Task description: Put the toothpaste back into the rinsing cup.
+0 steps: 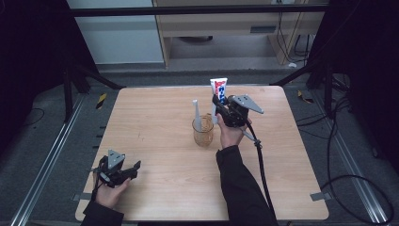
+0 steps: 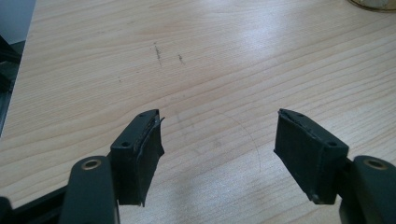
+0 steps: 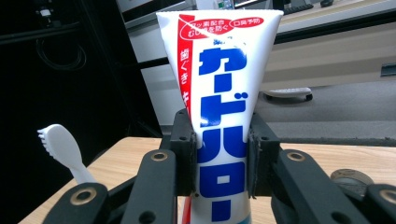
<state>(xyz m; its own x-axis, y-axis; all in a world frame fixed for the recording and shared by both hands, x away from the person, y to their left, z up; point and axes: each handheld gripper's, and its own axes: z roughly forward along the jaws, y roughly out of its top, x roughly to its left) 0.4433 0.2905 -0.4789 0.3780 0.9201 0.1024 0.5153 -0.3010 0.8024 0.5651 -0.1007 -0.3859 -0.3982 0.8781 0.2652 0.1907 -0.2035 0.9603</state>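
Nearest, the left gripper (image 1: 123, 172) rests spread wide on the surface (image 1: 155, 188), well short of the glass cup (image 1: 203, 132) — idle. Just beyond the cup, the right gripper (image 3: 219, 154) pinches the toothpaste tube (image 3: 219, 88) upright, probably to stand it beside the toothbrush (image 1: 196, 113) leaning in that cup.
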